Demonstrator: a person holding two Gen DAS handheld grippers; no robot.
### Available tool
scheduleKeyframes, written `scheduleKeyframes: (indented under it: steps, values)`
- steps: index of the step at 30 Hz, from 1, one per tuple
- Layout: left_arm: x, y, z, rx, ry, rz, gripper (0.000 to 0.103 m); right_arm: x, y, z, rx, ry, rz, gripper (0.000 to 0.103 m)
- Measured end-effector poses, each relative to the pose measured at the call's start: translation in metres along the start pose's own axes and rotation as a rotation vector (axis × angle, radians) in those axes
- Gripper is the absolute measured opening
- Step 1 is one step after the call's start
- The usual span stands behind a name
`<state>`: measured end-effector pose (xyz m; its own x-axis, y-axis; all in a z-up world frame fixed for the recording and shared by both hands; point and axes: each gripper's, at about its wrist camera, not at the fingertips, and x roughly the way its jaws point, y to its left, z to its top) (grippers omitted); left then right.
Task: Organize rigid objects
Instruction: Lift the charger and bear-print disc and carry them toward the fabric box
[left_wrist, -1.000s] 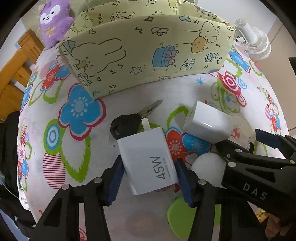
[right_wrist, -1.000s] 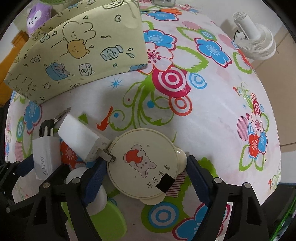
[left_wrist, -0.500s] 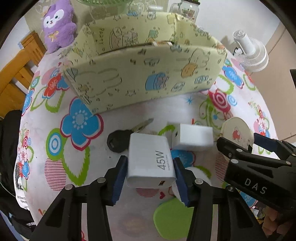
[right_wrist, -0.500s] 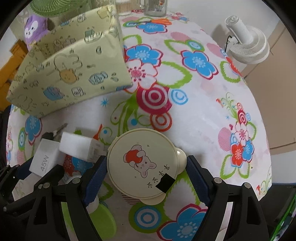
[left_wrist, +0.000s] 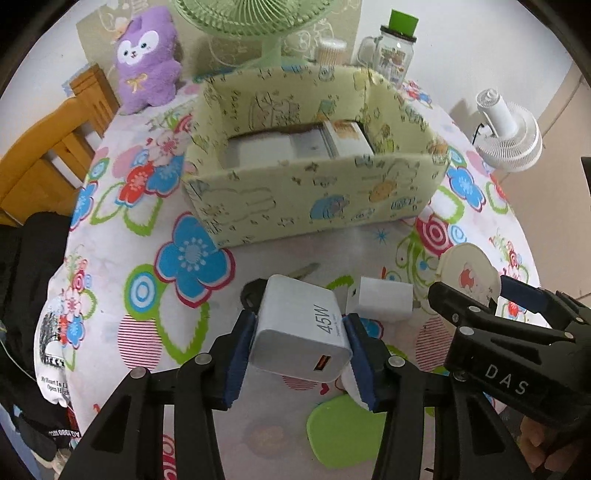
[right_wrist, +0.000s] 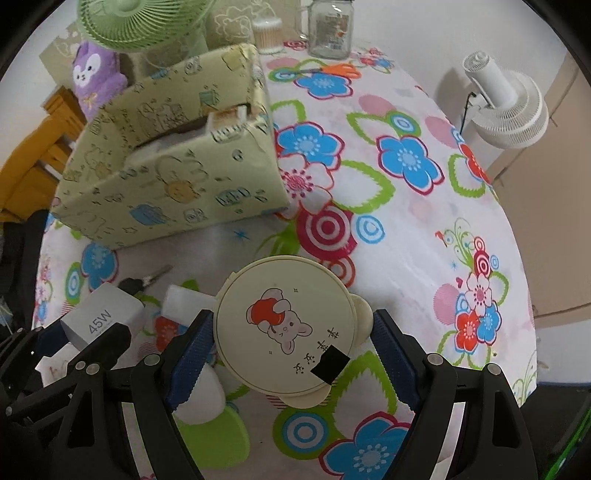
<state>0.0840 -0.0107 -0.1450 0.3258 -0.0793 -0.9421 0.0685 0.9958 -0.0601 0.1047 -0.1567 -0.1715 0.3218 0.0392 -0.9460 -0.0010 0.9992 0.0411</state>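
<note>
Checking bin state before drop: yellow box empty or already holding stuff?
Not empty. The yellow box already holds white boxy items on its floor.

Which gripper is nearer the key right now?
Left. The left gripper, holding the 45W charger, is just in front of the key. The right gripper, gripping the round case, is further right, past the small white adapter.

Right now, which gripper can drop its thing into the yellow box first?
Probably left. The left gripper holds the 45W charger facing the yellow box; the right gripper with the round case sits off to its side.
</note>
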Motion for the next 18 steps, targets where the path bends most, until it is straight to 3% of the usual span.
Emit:
scheduleKeyframes:
  steps: [18]
  values:
    - [-0.058,-0.004,0.02,-0.001,-0.126,0.019,0.051,-0.053,0.002,0.022,-0.005,-0.099,0.036,0.085]
